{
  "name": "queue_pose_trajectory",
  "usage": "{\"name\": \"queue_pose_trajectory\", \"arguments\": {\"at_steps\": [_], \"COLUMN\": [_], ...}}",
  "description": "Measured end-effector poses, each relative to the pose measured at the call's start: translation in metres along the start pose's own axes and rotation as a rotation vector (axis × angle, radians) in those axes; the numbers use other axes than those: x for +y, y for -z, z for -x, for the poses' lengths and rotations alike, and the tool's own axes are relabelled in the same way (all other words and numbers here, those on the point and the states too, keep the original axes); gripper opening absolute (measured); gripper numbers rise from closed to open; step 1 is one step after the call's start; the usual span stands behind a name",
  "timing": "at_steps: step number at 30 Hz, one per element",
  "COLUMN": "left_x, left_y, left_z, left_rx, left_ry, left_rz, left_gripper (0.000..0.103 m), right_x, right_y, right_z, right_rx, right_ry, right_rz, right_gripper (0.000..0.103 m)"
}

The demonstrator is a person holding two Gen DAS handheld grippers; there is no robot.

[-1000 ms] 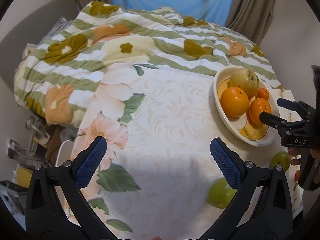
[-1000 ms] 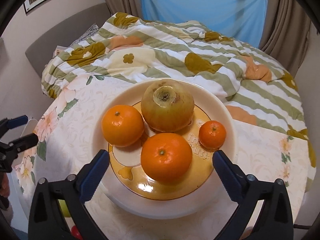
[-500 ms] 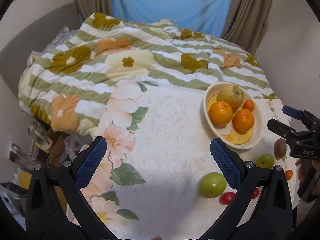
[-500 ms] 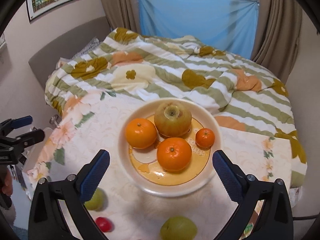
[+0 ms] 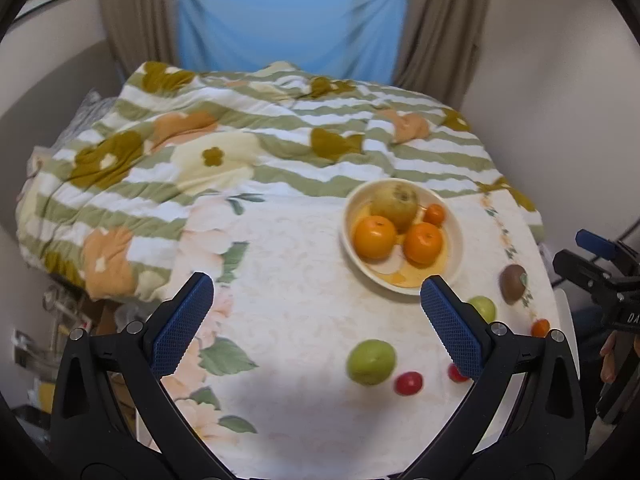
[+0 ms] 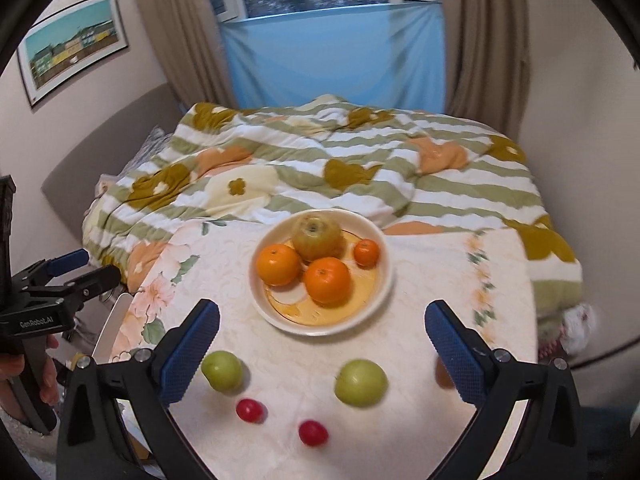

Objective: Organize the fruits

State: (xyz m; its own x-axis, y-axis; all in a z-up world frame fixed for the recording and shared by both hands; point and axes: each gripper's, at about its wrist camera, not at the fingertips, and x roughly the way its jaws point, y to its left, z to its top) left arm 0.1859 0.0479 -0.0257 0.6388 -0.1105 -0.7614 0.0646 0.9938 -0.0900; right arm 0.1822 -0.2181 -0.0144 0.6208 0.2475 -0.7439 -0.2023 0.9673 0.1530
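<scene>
A cream bowl on the floral table holds a pear, two oranges and a small mandarin. Loose on the table in front of it lie two green fruits, two small red ones, a brown kiwi and a small orange one. My left gripper is open and empty above the table's left part. My right gripper is open and empty above the loose fruits, short of the bowl.
A striped floral quilt covers the bed behind the table. A blue curtain and window lie beyond. Clutter sits on the floor left of the table. The table edge runs close on the right.
Both grippers have pulled back and up from the bowl. The bowl looks smaller and the loose fruits in front of it have come into view. Both stay open.
</scene>
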Motion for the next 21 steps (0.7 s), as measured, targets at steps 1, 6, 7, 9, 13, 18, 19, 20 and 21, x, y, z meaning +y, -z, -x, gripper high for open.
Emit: {"name": "queue_pose_trajectory", "arguments": {"at_steps": [1, 6, 7, 9, 13, 18, 19, 20, 21], "left_x": [-0.005, -0.034, -0.039, -0.051, -0.077, -0.110, -0.118, -0.122, -0.129], "left_y": [0.002, 0.012, 0.014, 0.020, 0.034, 0.059, 0.066, 0.070, 0.076], "left_z": [0.001, 0.002, 0.002, 0.005, 0.005, -0.007, -0.012, -0.015, -0.019], "left_rx": [-0.003, -0.008, -0.008, -0.012, -0.005, 0.031, 0.043, 0.050, 0.057], "left_ry": [0.011, 0.009, 0.014, 0.021, -0.005, 0.001, 0.000, 0.000, -0.001], "left_rz": [-0.011, -0.051, -0.054, -0.055, -0.052, -0.034, -0.034, -0.034, -0.032], "left_gripper": [0.103, 0.103, 0.103, 0.103, 0.103, 0.103, 0.103, 0.103, 0.103], "right_x": [-0.005, -0.034, -0.040, -0.055, -0.079, -0.107, -0.112, -0.117, -0.121], "right_y": [0.004, 0.020, 0.022, 0.030, 0.047, 0.072, 0.078, 0.083, 0.087], "right_z": [0.006, 0.026, 0.027, 0.031, 0.035, 0.035, 0.033, 0.031, 0.029], "right_rx": [-0.006, -0.016, -0.011, -0.002, 0.016, 0.045, 0.052, 0.061, 0.068], "right_ry": [0.023, 0.093, 0.096, 0.101, 0.092, 0.080, 0.081, 0.082, 0.082], "right_rz": [-0.007, -0.034, -0.036, -0.041, -0.036, -0.022, -0.018, -0.016, -0.017], "right_gripper": [0.103, 0.103, 0.103, 0.103, 0.103, 0.103, 0.103, 0.103, 0.103]}}
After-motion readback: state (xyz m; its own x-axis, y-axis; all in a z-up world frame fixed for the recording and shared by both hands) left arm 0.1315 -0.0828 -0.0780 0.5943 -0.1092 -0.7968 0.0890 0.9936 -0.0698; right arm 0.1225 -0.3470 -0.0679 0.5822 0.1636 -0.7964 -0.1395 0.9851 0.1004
